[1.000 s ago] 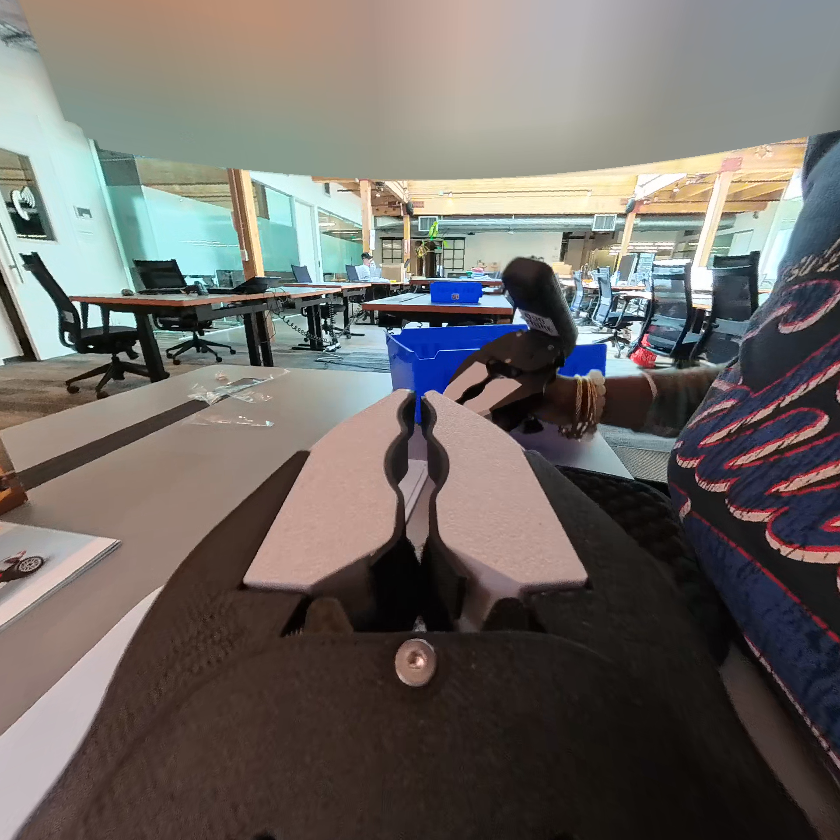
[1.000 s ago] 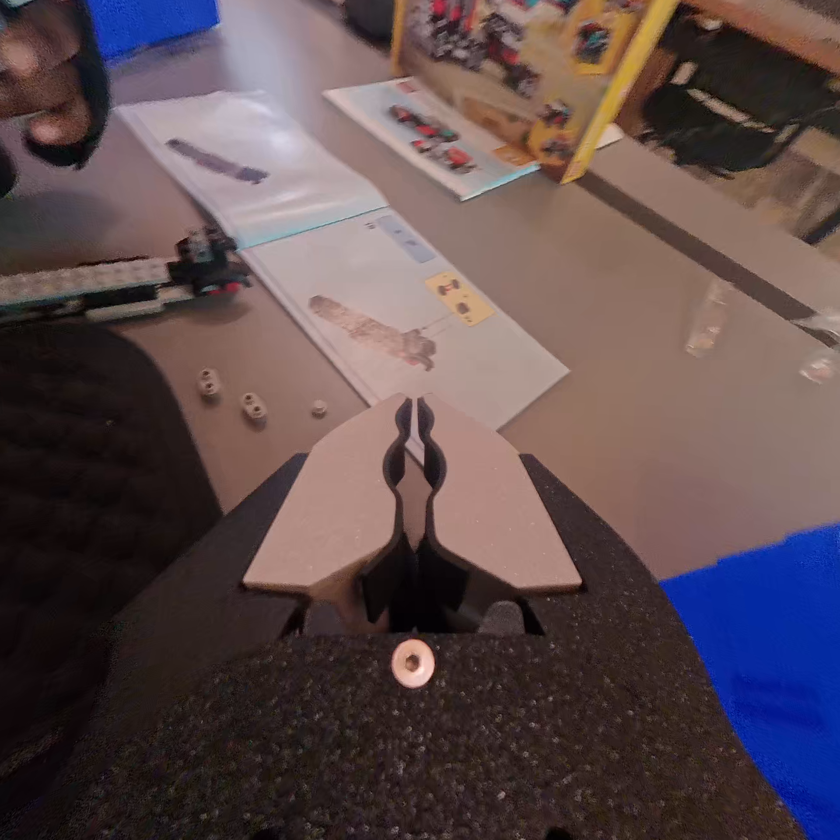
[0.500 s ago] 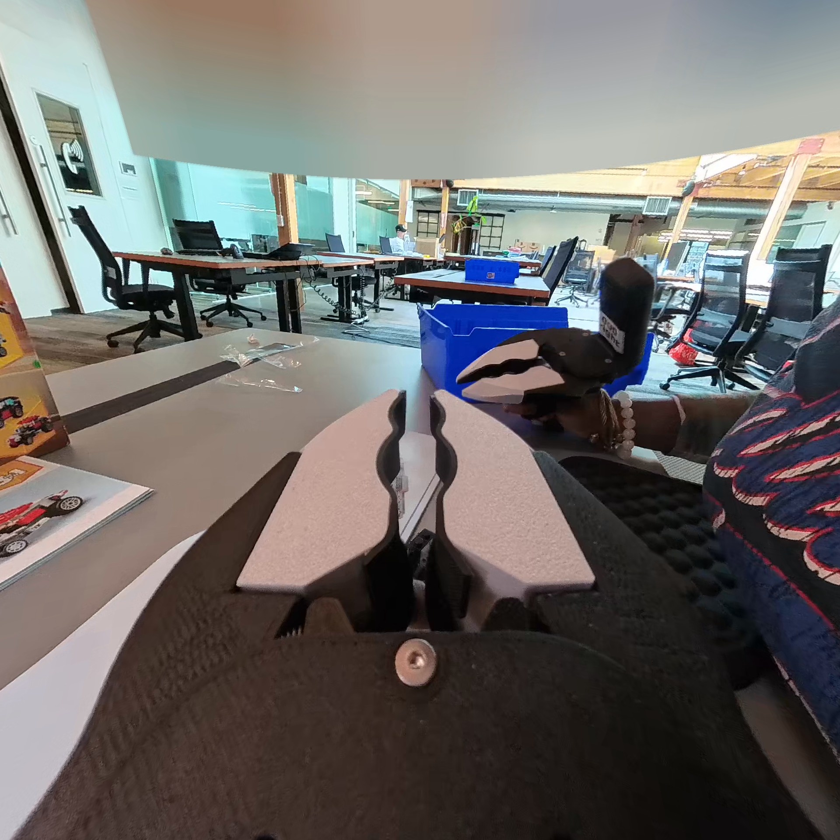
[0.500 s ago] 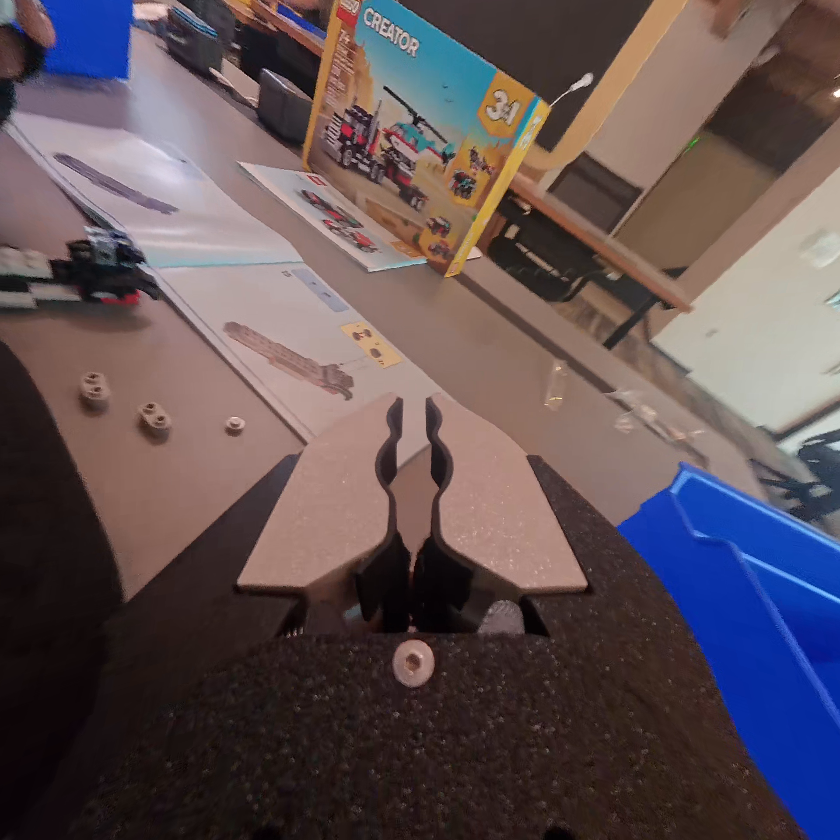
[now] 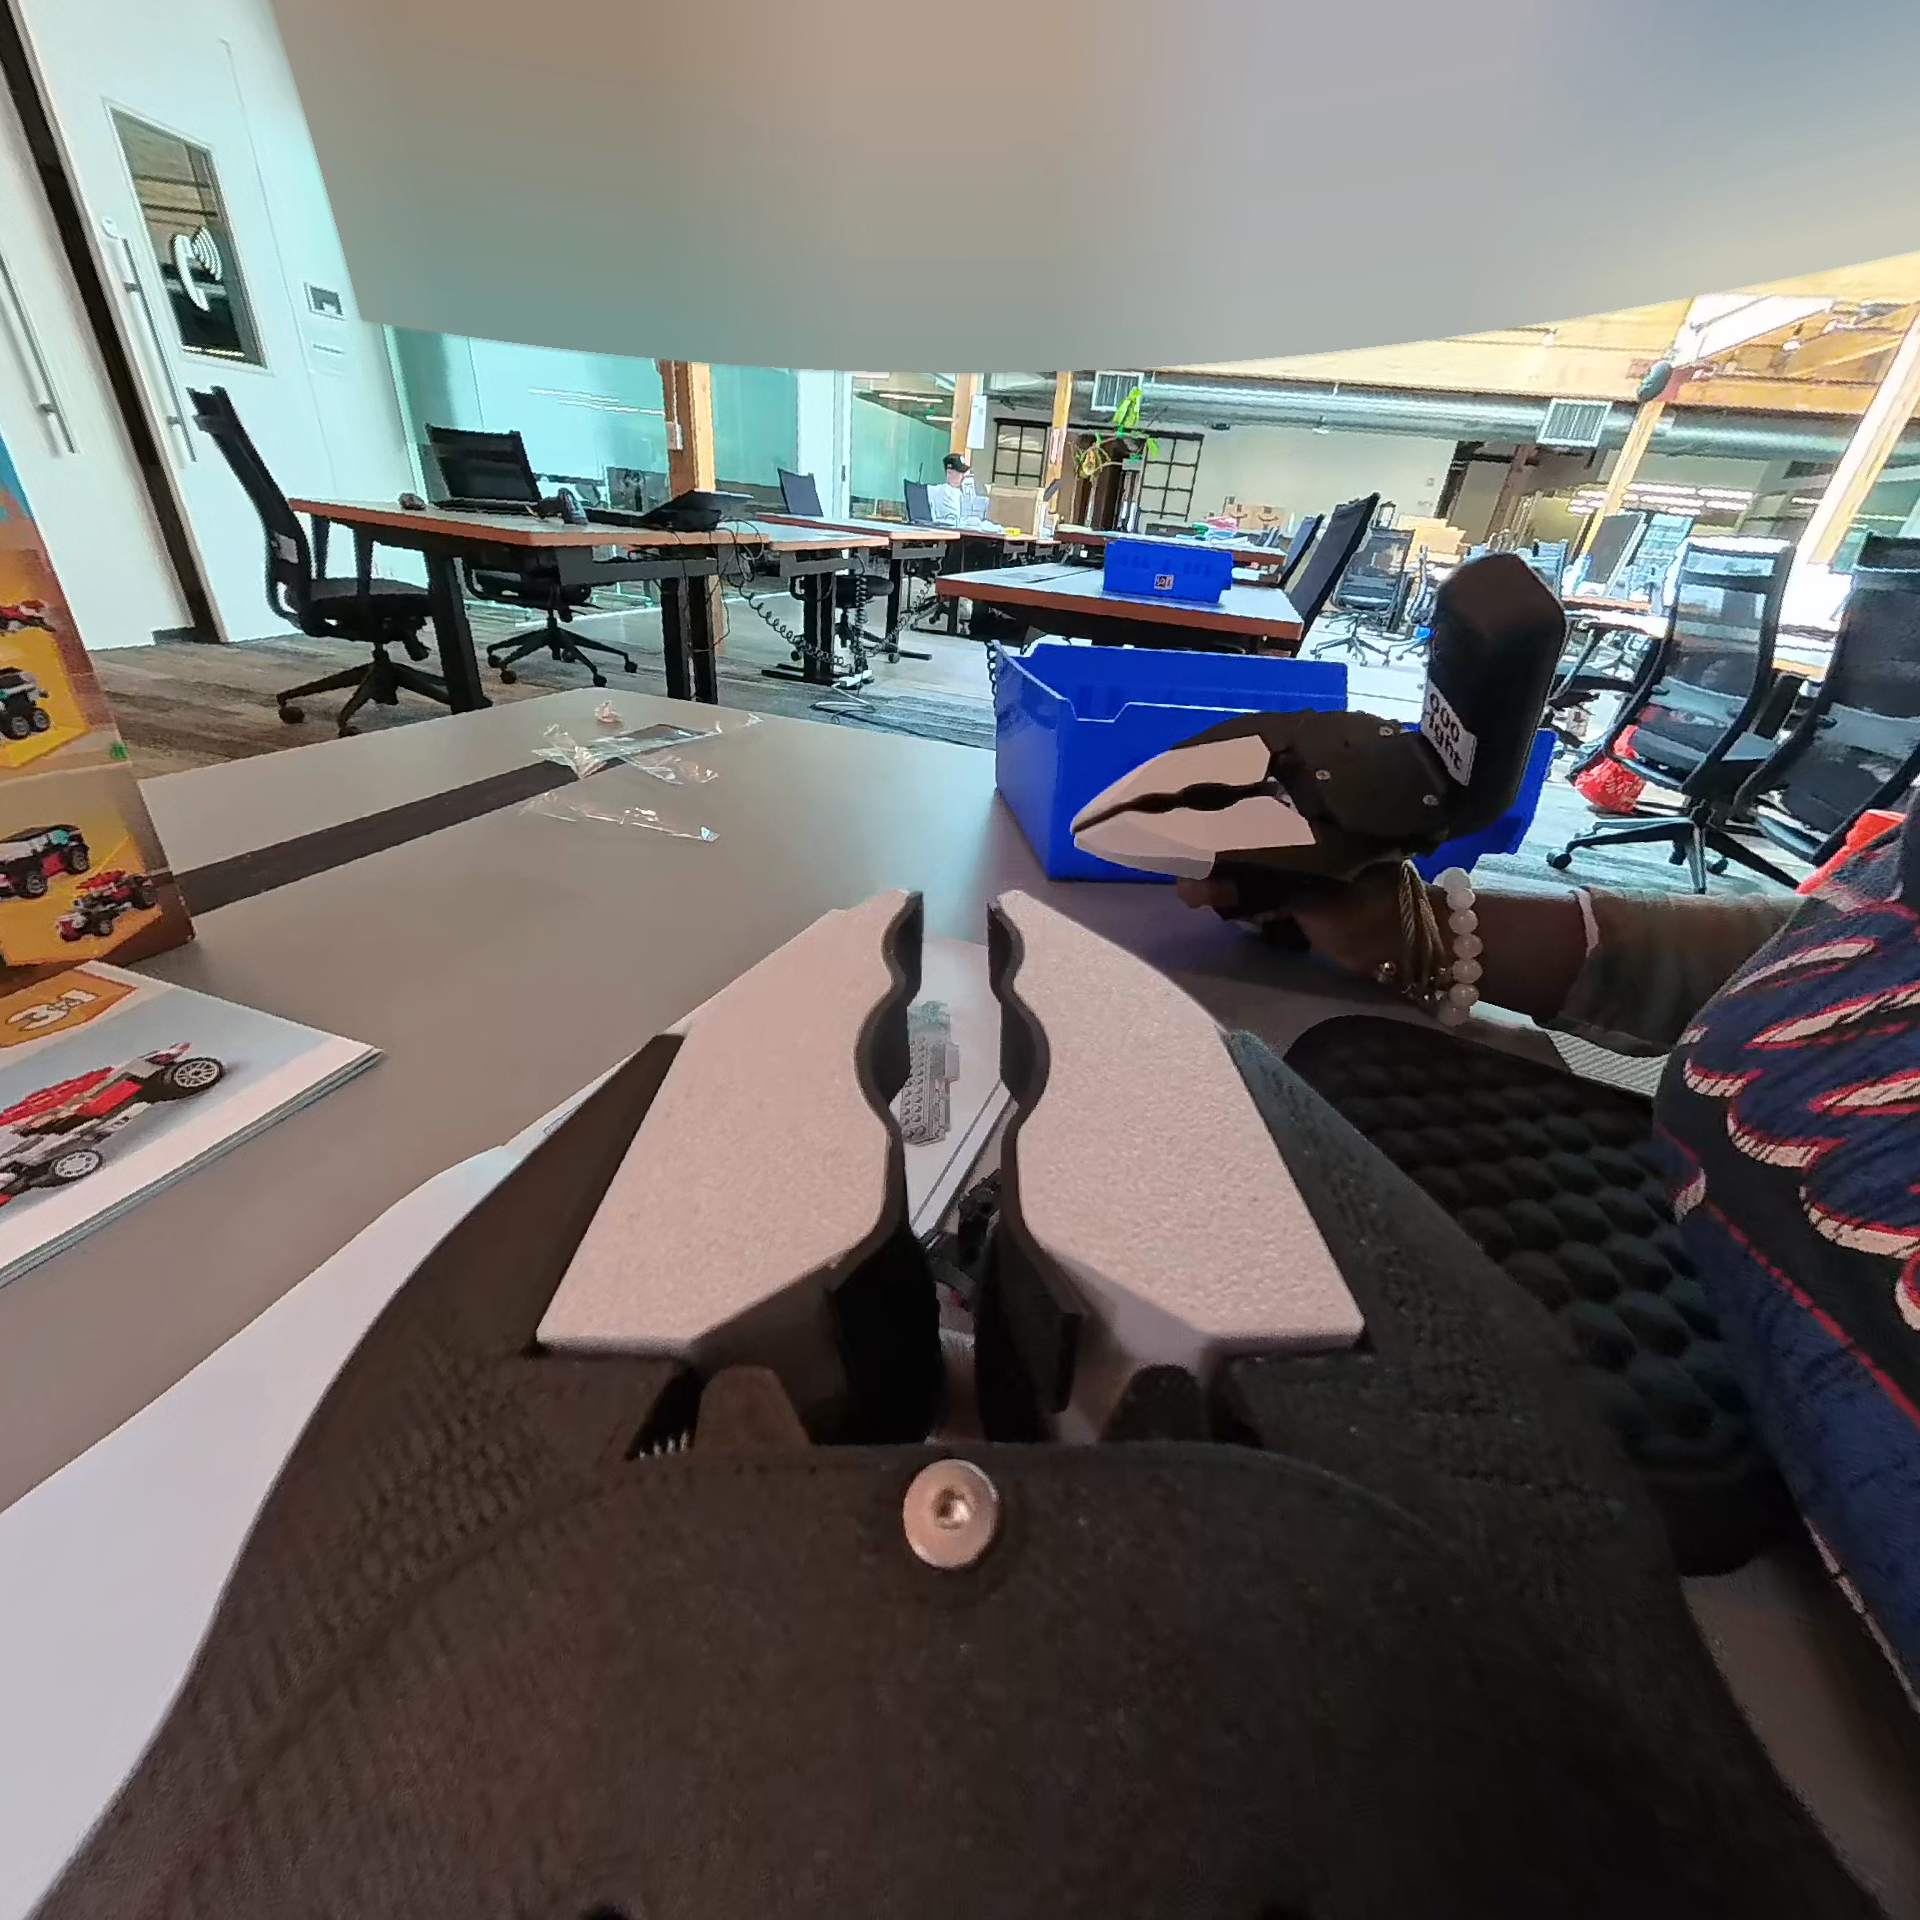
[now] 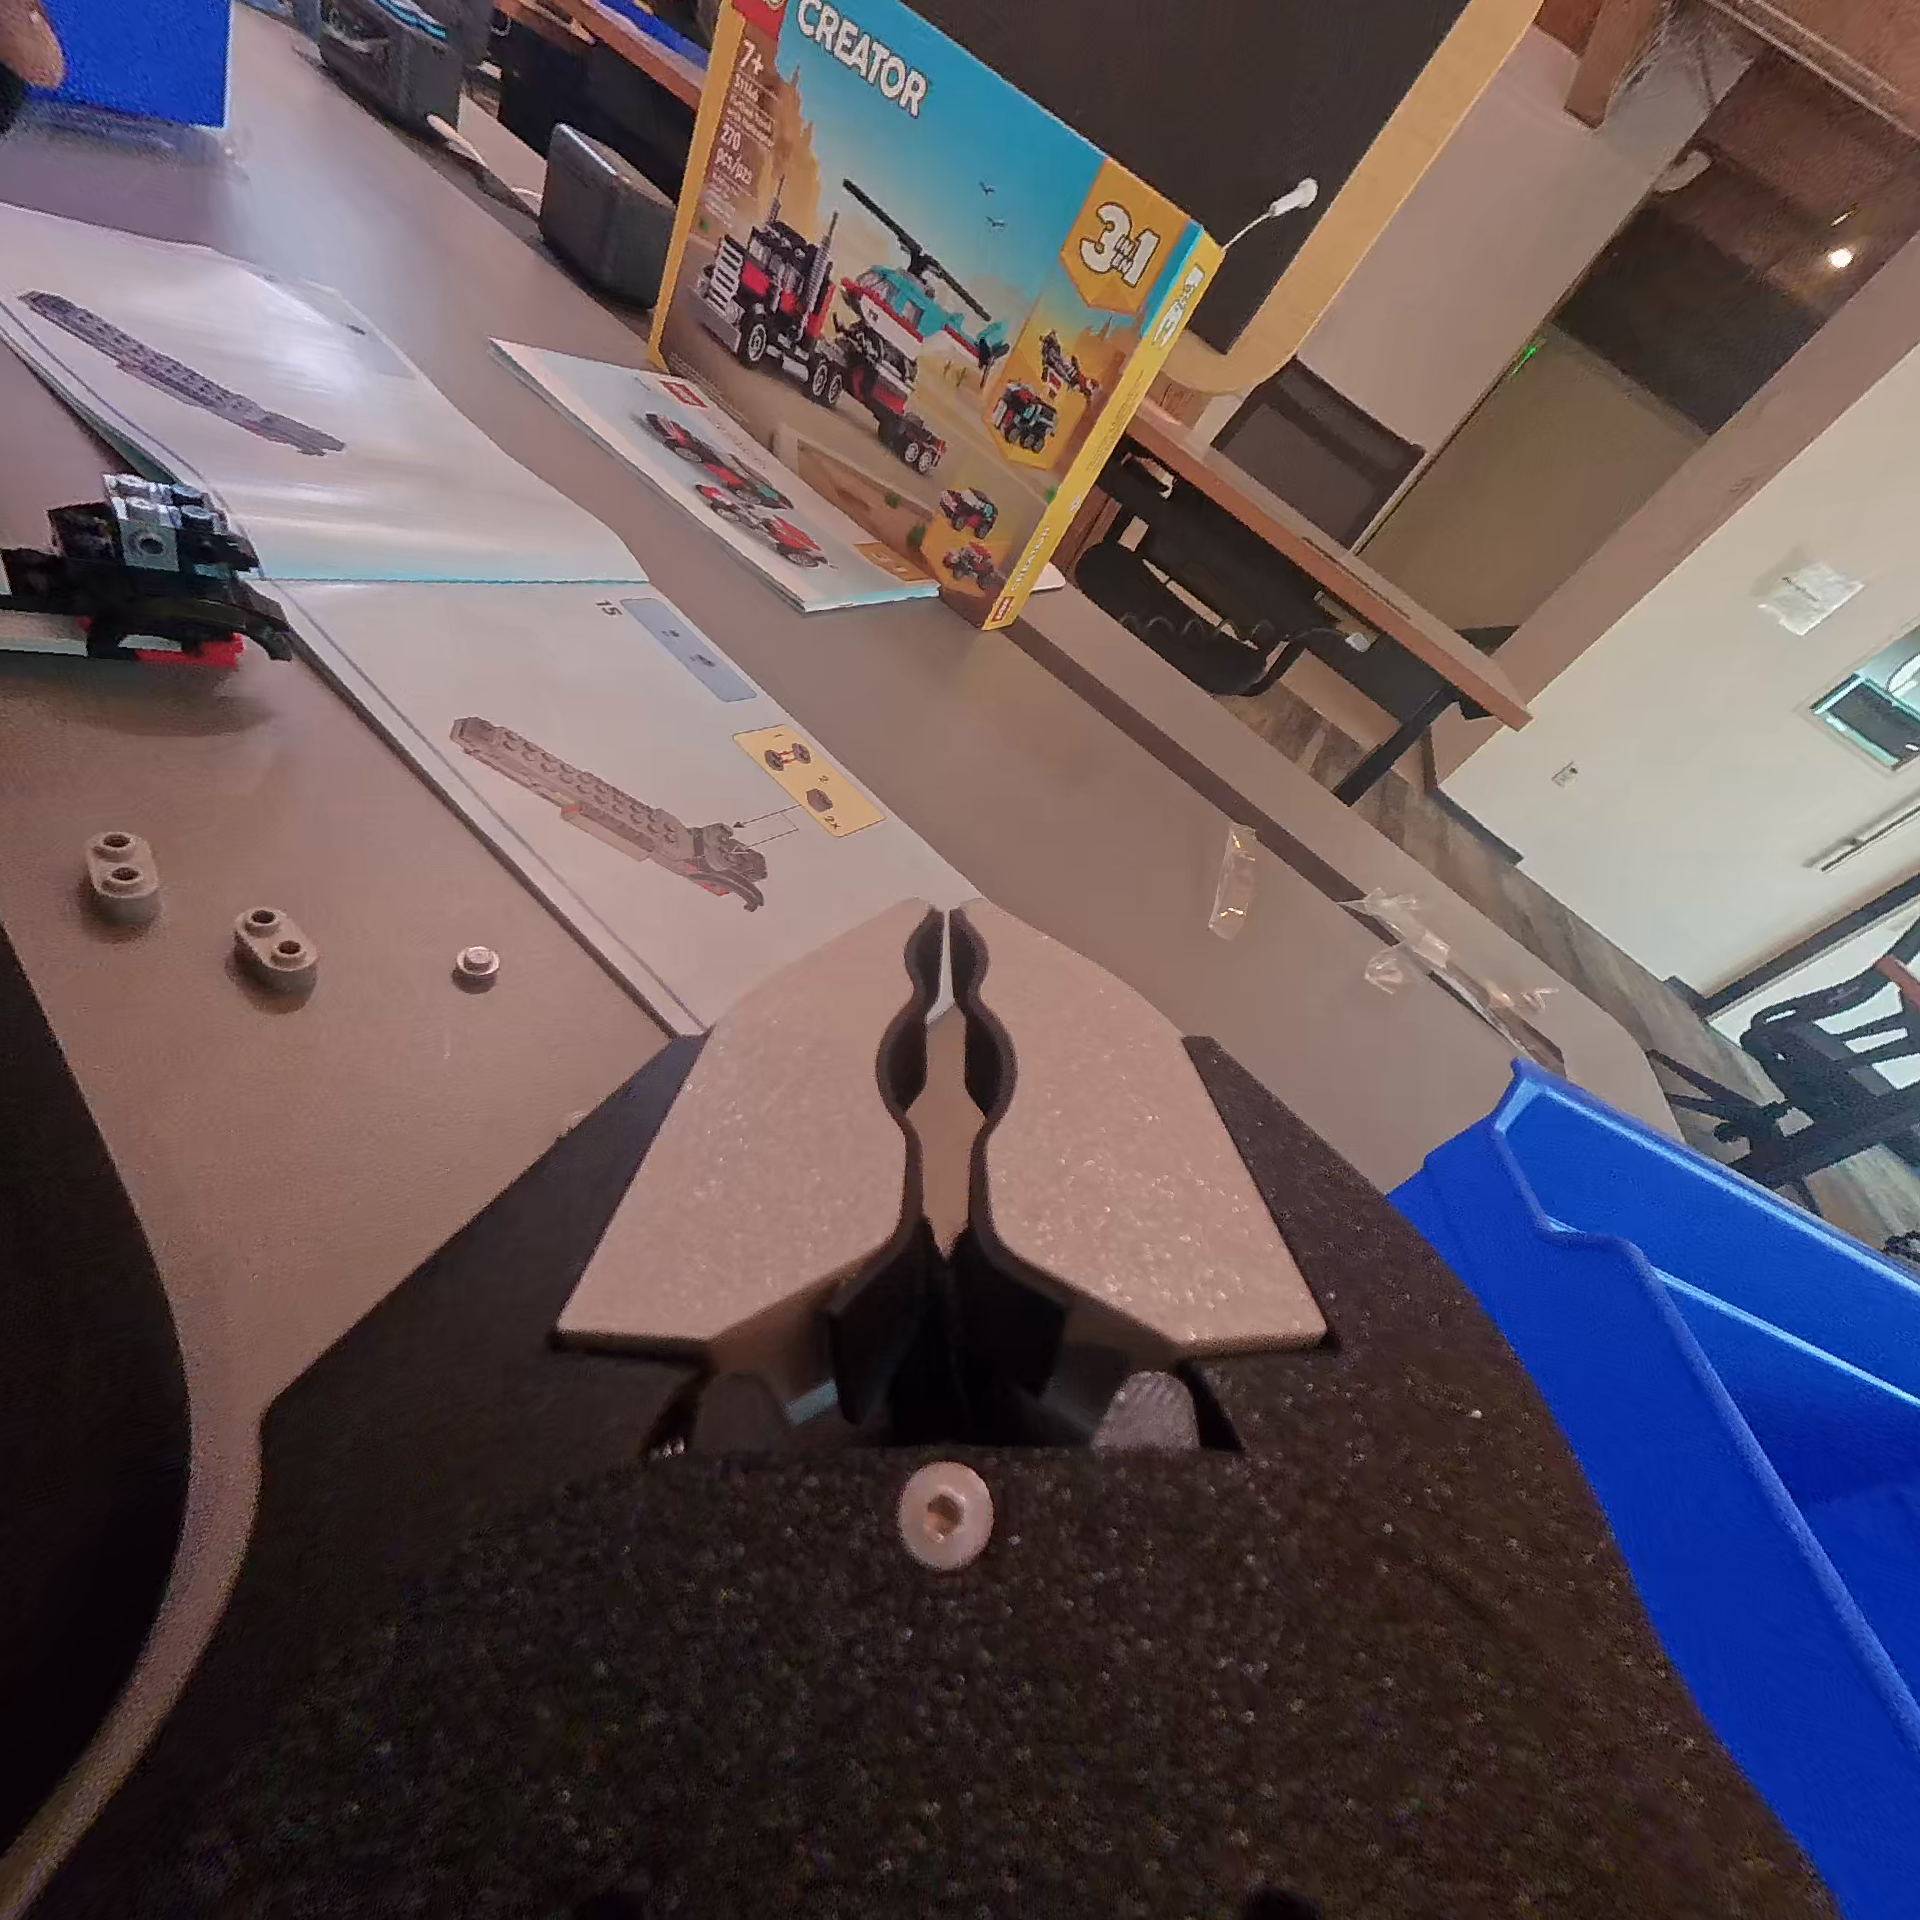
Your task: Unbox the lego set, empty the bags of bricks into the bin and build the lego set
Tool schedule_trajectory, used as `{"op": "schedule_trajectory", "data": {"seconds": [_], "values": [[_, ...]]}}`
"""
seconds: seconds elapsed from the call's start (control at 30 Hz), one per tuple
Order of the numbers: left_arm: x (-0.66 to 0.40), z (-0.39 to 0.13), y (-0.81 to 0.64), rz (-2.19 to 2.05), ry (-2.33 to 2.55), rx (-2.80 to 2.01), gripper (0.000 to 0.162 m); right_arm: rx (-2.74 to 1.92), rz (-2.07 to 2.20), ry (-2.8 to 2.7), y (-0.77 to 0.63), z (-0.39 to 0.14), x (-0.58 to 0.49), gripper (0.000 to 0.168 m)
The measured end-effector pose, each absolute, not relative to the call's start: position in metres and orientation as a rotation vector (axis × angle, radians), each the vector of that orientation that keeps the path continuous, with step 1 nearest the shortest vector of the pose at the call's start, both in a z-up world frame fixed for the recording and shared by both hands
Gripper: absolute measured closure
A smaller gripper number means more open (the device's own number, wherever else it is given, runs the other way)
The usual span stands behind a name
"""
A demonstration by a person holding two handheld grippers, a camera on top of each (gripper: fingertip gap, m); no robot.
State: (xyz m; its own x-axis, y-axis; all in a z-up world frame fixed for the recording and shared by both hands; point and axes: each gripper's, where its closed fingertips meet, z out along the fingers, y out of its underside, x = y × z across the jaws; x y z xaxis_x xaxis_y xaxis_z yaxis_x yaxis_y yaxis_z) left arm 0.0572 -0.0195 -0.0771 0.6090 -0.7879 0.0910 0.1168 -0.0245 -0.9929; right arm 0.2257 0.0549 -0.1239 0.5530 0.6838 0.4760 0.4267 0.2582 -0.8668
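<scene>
My left gripper (image 5: 953, 914) hovers low over the open instruction booklet (image 5: 940, 1049), jaws a narrow gap apart and empty. A black part of the partial build (image 5: 964, 1221) shows through the gap. My right gripper (image 6: 940, 914) is shut and empty, above the table next to the blue bin (image 6: 1662, 1299). It also shows in the left wrist view (image 5: 1086, 826), in front of the bin (image 5: 1060, 748). The black, grey and red partial build (image 6: 145, 561) lies on the booklet's (image 6: 468, 582) left edge. Three small grey pieces (image 6: 275, 945) lie on the table.
The lego box (image 6: 935, 312) stands upright at the far side with a second booklet (image 6: 727, 468) in front of it. Empty clear bags (image 6: 1392, 935) lie near the table seam. A black foam mat (image 5: 1507, 1195) lies at the near edge by the person's patterned sleeve. There is about 20 cm between the tips of the two grippers.
My right gripper has tilted up from the booklet toward the box and its fingertips have closed together. My left gripper has swung left and its jaws have parted slightly.
</scene>
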Motion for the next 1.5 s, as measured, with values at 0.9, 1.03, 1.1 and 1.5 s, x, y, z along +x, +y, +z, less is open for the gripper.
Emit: {"op": "schedule_trajectory", "data": {"seconds": [0.9,1.03,1.1,1.5], "values": [[0.065,-0.090,-0.021,-0.782,0.677,-1.492,0.148,-1.860,0.443,-2.125,0.003,-0.187,0.216,0.161],[0.065,-0.090,-0.021,-0.787,0.677,-1.496,0.148,-1.853,0.445,-2.132,0.002,-0.189,0.214,0.162],[0.065,-0.090,-0.021,-0.785,0.677,-1.497,0.148,-1.858,0.444,-2.140,0.003,-0.191,0.214,0.163],[0.067,-0.092,-0.021,-0.791,0.686,-1.500,0.147,-1.844,0.445,-2.128,0.002,-0.190,0.212,0.164]]}}
